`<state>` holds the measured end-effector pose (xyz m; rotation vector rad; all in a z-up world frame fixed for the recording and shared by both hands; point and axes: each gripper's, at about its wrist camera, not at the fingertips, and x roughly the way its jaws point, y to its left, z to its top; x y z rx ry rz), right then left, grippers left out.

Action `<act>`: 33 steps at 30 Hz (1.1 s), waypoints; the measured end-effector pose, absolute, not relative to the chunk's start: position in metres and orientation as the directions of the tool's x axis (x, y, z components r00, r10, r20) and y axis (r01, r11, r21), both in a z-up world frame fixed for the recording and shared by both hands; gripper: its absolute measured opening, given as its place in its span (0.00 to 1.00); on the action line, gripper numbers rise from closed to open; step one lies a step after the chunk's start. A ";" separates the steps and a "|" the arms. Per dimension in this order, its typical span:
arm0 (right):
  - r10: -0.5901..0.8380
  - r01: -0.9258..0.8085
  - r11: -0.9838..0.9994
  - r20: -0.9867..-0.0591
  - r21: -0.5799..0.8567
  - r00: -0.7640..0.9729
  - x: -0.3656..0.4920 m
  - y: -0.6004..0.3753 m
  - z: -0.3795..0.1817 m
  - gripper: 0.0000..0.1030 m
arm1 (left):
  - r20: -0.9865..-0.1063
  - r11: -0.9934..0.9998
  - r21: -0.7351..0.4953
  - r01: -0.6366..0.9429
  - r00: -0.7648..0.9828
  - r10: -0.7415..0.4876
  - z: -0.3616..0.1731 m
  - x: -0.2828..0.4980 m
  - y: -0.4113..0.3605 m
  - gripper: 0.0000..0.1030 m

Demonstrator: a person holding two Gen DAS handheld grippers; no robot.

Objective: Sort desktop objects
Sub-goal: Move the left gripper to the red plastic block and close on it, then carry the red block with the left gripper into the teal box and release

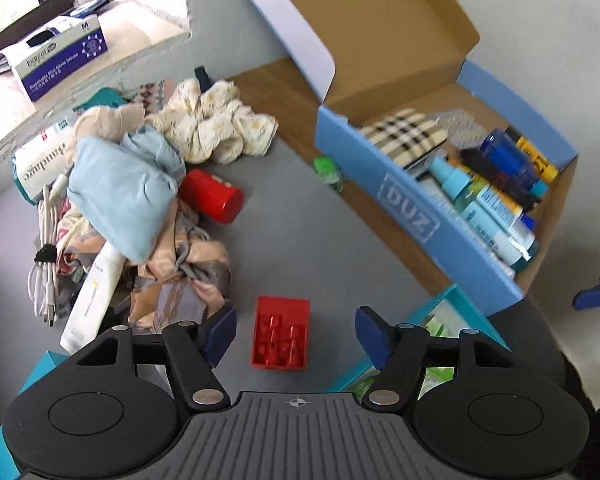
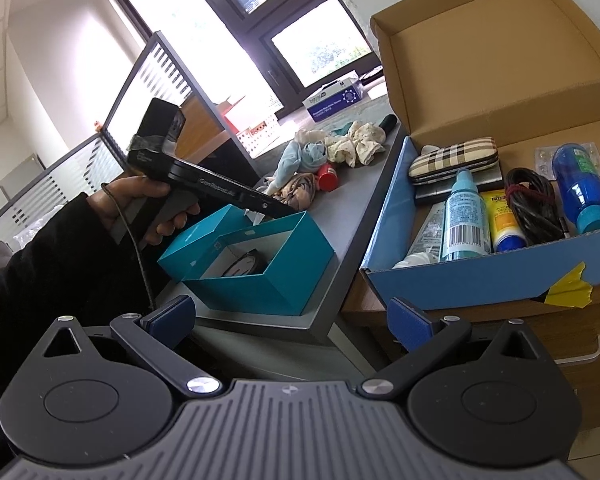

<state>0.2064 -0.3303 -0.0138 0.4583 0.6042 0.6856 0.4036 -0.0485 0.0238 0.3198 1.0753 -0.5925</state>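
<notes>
My left gripper [image 1: 296,330] is open, its blue pads either side of a small red plastic tray [image 1: 281,333] lying on the grey desk [image 1: 312,236], not touching it. A red can [image 1: 212,195] lies beside a pile of cloths [image 1: 140,184]. The blue cardboard box [image 1: 416,216] holds bottles, a plaid case [image 2: 454,159] and a black cable. My right gripper [image 2: 292,322] is open and empty, held off the desk's front edge, below a teal box [image 2: 260,260]. The left gripper body [image 2: 204,184] shows above the teal box in the right wrist view.
A white tube [image 1: 92,292] and a white cable [image 1: 46,248] lie left of the cloths. A small green item [image 1: 327,168] sits by the blue box. A glove box [image 1: 60,56] stands on the windowsill. A partition screen [image 2: 160,92] stands at the desk's left.
</notes>
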 end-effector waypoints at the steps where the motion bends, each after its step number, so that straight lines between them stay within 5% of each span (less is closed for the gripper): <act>1: 0.699 -0.445 0.689 -0.360 0.572 0.618 0.206 -0.331 -0.014 1.00 | -0.894 0.807 -0.040 0.589 0.340 -0.293 0.022 0.405 -0.047 0.66; 3: 0.699 -0.444 0.689 -0.360 0.573 0.618 0.206 -0.331 -0.014 1.00 | -0.897 0.815 -0.045 0.577 0.336 -0.287 0.018 0.409 -0.044 0.62; 5: 0.698 -0.444 0.689 -0.360 0.574 0.619 0.206 -0.331 -0.014 1.00 | -0.902 0.821 -0.050 0.568 0.328 -0.281 0.014 0.412 -0.042 0.47; 12: 0.697 -0.441 0.689 -0.360 0.575 0.620 0.206 -0.333 -0.015 1.00 | -0.893 0.821 -0.045 0.569 0.346 -0.288 0.008 0.412 -0.036 0.32; 33: 0.703 -0.443 0.682 -0.353 0.581 0.617 0.205 -0.332 -0.015 1.00 | -0.805 0.790 -0.045 0.612 0.446 -0.391 0.073 0.354 -0.017 0.32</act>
